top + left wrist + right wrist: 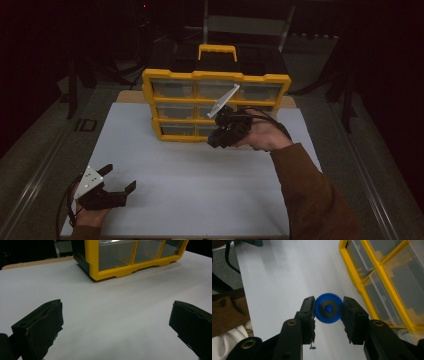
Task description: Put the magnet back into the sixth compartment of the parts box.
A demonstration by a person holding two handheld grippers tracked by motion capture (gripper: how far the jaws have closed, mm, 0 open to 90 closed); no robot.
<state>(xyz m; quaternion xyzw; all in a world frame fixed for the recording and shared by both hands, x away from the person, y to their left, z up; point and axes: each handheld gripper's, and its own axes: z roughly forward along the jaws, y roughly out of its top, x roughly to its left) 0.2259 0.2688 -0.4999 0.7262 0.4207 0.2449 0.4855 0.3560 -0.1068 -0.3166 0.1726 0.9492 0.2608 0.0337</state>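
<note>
A yellow drawer cabinet (pixel 216 104) with clear drawers stands upright at the back of the white table (pixel 200 170). My right gripper (pixel 215 137) hovers just in front of its lower right drawers. In the right gripper view its jaws are shut on a round blue disc (pixel 328 308) with a dark grey centre, both pads (pixel 309 312) pressing on its rim, and the cabinet (pixel 387 285) lies to the right. My left gripper (pixel 120 180) rests at the table's front left, open with nothing between its fingers (pixel 42 325); its view shows the cabinet's base (pixel 130 267) ahead.
The cabinet has a yellow carry handle (pixel 217 50) on top. A wooden board edge (pixel 37 263) shows behind the white table surface. Dark floor and metal frames surround the table. A brown sleeve (pixel 310 195) reaches in from the lower right.
</note>
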